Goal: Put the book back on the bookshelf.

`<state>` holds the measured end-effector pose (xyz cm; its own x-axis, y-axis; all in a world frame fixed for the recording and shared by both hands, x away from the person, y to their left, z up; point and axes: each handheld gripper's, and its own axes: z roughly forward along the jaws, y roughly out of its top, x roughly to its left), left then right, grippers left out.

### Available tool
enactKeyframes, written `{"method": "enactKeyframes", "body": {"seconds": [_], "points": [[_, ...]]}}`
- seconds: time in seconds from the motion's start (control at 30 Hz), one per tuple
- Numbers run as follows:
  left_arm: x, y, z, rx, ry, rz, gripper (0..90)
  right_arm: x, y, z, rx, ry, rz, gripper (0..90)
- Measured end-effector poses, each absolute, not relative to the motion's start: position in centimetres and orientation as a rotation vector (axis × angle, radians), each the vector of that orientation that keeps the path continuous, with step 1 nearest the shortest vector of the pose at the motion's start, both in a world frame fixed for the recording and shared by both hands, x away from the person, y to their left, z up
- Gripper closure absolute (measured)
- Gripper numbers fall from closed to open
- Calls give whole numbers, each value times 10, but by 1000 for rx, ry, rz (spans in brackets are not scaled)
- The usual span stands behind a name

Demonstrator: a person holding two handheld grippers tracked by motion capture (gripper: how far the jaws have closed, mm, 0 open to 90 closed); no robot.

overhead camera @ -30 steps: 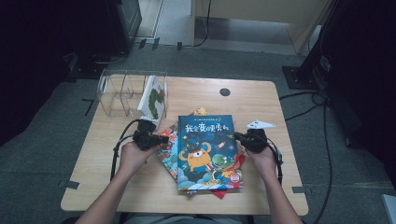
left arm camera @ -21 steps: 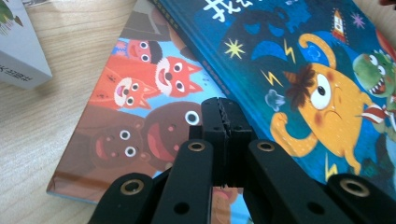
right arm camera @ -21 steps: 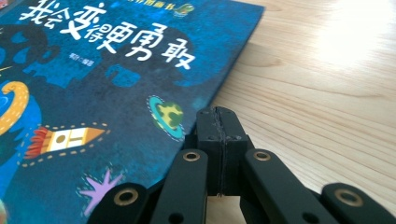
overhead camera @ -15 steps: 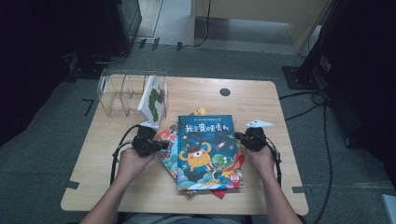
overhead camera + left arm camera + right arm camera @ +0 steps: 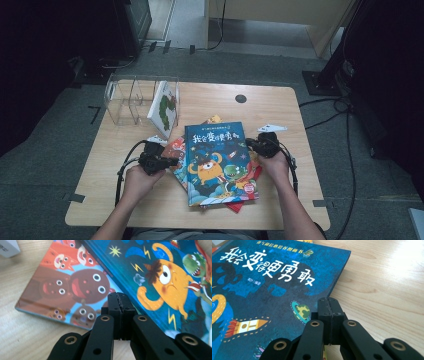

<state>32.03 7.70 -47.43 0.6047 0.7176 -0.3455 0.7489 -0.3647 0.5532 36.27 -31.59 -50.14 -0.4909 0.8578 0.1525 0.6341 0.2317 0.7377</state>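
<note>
**Blue book on top of the pile, both your grippers pinched shut at its sides**

Blue cover first: from the high view, the blue monster book (image 5: 219, 162) sits on top of a small fanned stack in the middle of the wooden table (image 5: 280, 105). Your left gripper (image 5: 170, 162) is at its left edge and your right gripper (image 5: 250, 145) at its right edge. Behind the stack there's a clear acrylic rack (image 5: 132, 100) with one white book (image 5: 164, 107) standing in it.

Left gripper view: your jaws are pressed together with nothing between them, hovering over the orange animal-faces book (image 5: 72, 285), right by the blue book's edge.

Right gripper view: same deal, jaws fully together and gripping nothing, tips just over the blue book's right edge, bare tabletop beside it.
</note>
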Motion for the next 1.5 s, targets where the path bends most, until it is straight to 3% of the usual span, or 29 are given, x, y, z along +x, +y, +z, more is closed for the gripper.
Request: {"method": "enactKeyframes", "body": {"seconds": [0.93,1.5], "points": [[287,69,-484,2163,1139,-75,900,383,-283,-500,1356,2281,1176,900],[270,41,-482,2180,1064,-114,900,394,-276,-495,1388,2283,1104,900]]}}
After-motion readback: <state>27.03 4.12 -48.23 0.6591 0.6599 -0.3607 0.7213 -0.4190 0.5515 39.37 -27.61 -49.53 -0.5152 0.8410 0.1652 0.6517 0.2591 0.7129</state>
